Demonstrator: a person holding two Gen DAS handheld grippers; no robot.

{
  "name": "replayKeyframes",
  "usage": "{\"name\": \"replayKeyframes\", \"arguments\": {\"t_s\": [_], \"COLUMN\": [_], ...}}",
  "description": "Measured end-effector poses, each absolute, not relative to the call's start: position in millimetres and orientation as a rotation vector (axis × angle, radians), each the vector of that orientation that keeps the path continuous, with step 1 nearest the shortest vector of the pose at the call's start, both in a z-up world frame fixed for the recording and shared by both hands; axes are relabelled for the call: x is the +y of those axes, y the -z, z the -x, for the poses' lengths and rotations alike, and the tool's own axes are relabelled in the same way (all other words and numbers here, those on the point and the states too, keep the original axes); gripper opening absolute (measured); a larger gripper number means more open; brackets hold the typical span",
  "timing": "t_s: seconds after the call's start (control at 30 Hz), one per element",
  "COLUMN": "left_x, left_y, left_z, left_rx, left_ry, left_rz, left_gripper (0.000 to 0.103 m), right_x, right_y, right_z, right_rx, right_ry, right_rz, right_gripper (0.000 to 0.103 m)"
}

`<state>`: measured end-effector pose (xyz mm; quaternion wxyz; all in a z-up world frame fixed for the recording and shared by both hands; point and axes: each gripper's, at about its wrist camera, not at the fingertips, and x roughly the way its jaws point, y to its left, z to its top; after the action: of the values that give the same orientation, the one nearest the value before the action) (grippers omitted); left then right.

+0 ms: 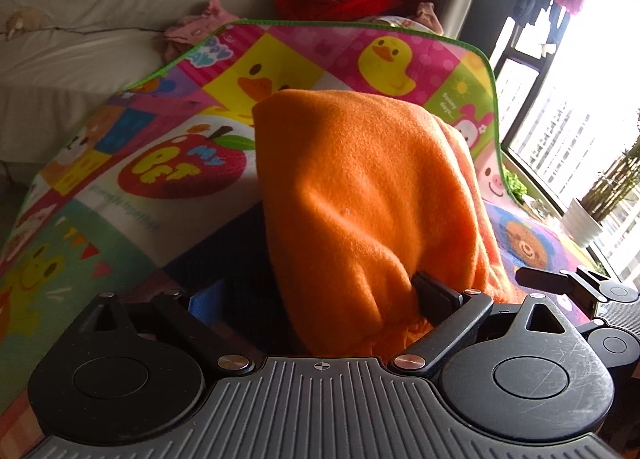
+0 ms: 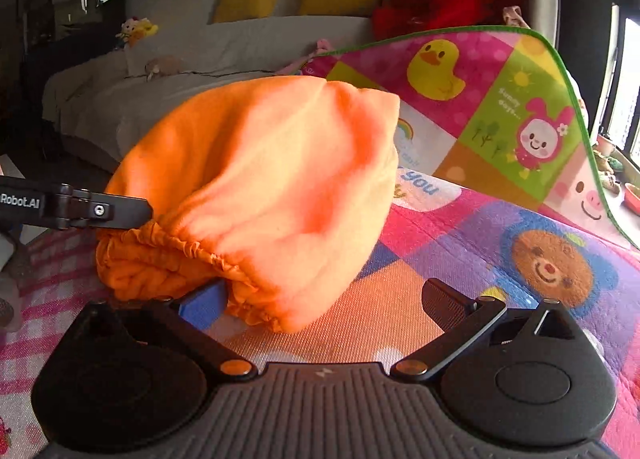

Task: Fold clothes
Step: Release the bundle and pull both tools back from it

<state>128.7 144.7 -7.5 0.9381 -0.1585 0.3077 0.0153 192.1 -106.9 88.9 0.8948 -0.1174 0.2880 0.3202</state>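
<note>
On the left, the left gripper [image 1: 348, 299] is buried in an orange fleece garment [image 1: 368, 195]; its right-hand pad presses into the cloth, the other finger is hidden under it, so it appears to be clamped on a fold near the elastic hem. From the right wrist view the same left gripper's finger [image 2: 120, 209] reaches in from the left edge and meets the gathered waistband. The garment [image 2: 260, 183] sits bunched and humped on a colourful play mat [image 2: 500, 227], one layer drawn over another, the far edge of the mat curling up behind it. Further right, the right gripper [image 2: 320, 303] has its jaws spread wide, holding nothing, the blue pad just touching the hem. Judging by the rounded, lumpy shape, one fold seems under way but not laid flat; smoothing and at least one more fold look still to come.
</note>
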Motion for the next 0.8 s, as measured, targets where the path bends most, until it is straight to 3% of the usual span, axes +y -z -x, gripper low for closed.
{"name": "replayKeyframes", "arguments": {"t_s": [0.47, 0.8], "left_x": [66.0, 56.2], "left_y": [19.9, 20.3], "left_z": [-36.0, -34.6], "left_rx": [0.667, 0.708], "left_ry": [-0.082, -0.134], "left_rz": [0.14, 0.082], "left_gripper": [0.103, 0.103], "right_x": [-187.0, -191.3], "right_y": [-83.8, -82.7], "right_z": [-132.6, -134.5], "right_rx": [0.688, 0.702], "right_ry": [-0.454, -0.456], "right_rz": [0.185, 0.174], "right_gripper": [0.103, 0.103]}}
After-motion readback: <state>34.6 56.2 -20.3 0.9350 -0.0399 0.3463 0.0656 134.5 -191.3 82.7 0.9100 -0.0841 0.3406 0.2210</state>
